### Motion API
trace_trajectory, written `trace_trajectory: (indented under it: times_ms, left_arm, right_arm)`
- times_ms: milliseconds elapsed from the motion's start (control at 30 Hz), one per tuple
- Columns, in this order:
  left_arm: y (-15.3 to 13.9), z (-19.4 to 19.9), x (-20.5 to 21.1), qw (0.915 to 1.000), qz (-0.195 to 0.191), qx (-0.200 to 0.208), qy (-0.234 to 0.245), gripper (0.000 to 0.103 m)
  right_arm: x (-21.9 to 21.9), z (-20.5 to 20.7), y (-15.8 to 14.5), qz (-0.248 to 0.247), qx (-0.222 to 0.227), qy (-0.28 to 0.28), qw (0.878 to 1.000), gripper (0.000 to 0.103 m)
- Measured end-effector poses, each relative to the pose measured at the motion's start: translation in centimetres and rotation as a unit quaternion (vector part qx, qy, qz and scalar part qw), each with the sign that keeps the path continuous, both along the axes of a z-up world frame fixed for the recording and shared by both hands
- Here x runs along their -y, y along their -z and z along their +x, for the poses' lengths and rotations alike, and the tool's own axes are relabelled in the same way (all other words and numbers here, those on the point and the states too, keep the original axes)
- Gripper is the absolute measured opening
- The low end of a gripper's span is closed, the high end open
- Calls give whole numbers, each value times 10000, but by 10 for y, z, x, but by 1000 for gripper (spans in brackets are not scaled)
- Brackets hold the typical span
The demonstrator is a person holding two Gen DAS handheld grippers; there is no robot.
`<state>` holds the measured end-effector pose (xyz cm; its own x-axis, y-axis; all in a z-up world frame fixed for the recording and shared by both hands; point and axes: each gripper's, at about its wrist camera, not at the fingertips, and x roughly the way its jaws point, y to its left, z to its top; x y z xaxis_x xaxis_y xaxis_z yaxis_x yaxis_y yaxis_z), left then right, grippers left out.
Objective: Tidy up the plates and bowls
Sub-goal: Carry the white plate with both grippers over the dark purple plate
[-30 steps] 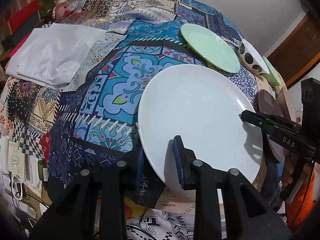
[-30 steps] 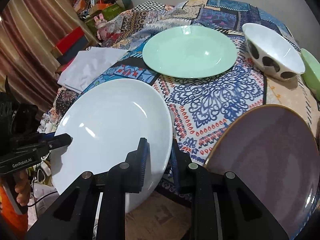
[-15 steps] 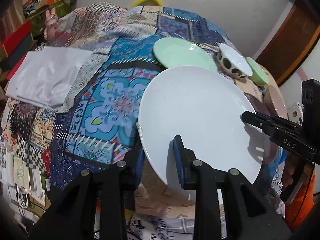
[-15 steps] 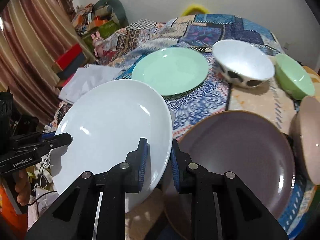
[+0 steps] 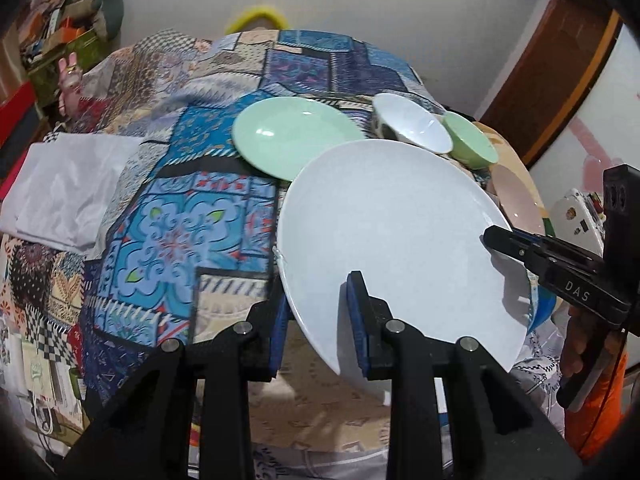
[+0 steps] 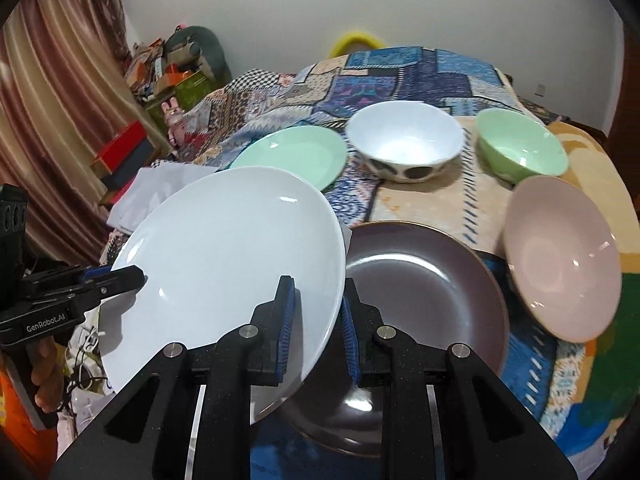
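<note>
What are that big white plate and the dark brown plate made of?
The big round white plate, gripped by both tongs, looks like glazed ceramic or opal glass: smooth, with sharp light glints. The round dark brown plate looks like glazed stoneware: soft sheen, thin lighter rim. Melamine can't be ruled out.
</note>
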<state>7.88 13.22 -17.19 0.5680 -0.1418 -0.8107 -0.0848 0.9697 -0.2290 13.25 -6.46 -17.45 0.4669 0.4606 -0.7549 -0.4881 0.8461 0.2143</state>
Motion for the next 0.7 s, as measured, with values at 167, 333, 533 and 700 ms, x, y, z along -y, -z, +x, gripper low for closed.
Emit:
trace_trajectory:
  times_ms: [167,333,533,700]
  left_arm:
    - [-1,6,20,9999,10,6,160,28]
    - [2,14,39,9995,0,-43,303,28]
    - [9,22,58,9989,21,-119,448,28]
    - [17,29,69,9984,17,-237,508,28]
  right_arm:
    - [22,-1,-1,34,3,163,9999,21]
    - [40,-3,1,42,-31,302,9995,21]
    - [60,-2,9,88,-138,458,9988,21]
    - [69,-1,16,103,-240,528,9983,21]
